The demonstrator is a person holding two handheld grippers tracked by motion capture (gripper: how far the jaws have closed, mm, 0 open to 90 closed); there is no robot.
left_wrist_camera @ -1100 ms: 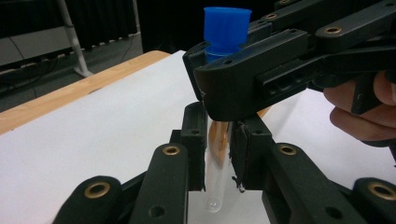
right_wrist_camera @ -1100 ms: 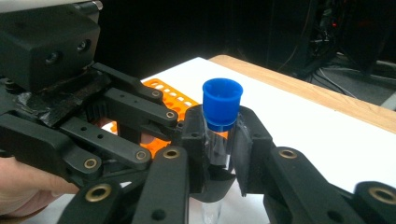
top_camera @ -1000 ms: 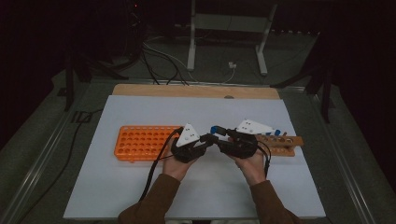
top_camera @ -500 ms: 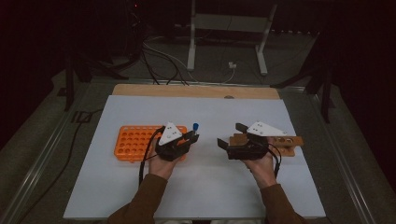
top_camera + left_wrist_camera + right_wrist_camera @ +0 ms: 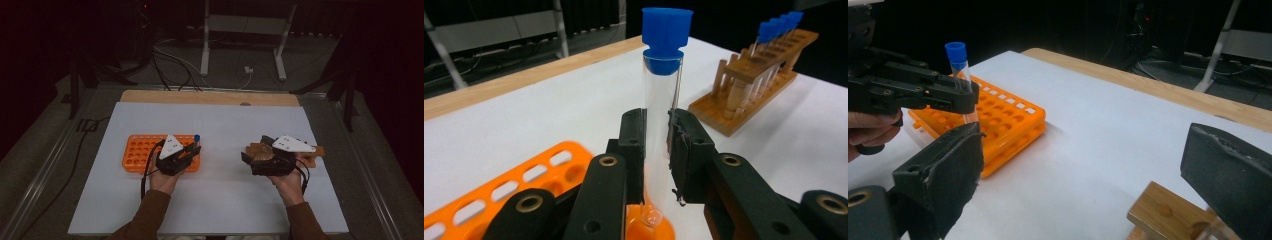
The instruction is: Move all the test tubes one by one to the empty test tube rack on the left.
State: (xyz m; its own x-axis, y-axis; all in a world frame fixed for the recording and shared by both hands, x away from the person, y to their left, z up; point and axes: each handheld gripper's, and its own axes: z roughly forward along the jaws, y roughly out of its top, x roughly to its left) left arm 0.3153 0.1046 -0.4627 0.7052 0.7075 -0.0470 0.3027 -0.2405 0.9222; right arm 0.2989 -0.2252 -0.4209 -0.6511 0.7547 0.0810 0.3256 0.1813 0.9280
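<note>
Here the left gripper [image 5: 656, 150] has its jaws nearly closed on a clear test tube [image 5: 660, 105] with a blue cap [image 5: 666, 39], pads pressing the glass partway down so the tube stands upright, its rounded bottom just over the near end of the orange rack [image 5: 145, 152]. If the tube comes down tilted or off a hole, its bottom could catch the rack's rim and slide in the pads, since smooth glass gives little hold; squeezing harder could crack it. The right gripper [image 5: 1088, 175] has just been opening and now stands wide, with nothing between its jaws; it hangs over the near end of the wooden rack [image 5: 310, 152], which carries more blue-capped tubes [image 5: 781, 25]. A careless sweep of that open gripper could knock the wooden rack or the tubes in it. Both racks sit well apart on the white table [image 5: 220, 130].
</note>
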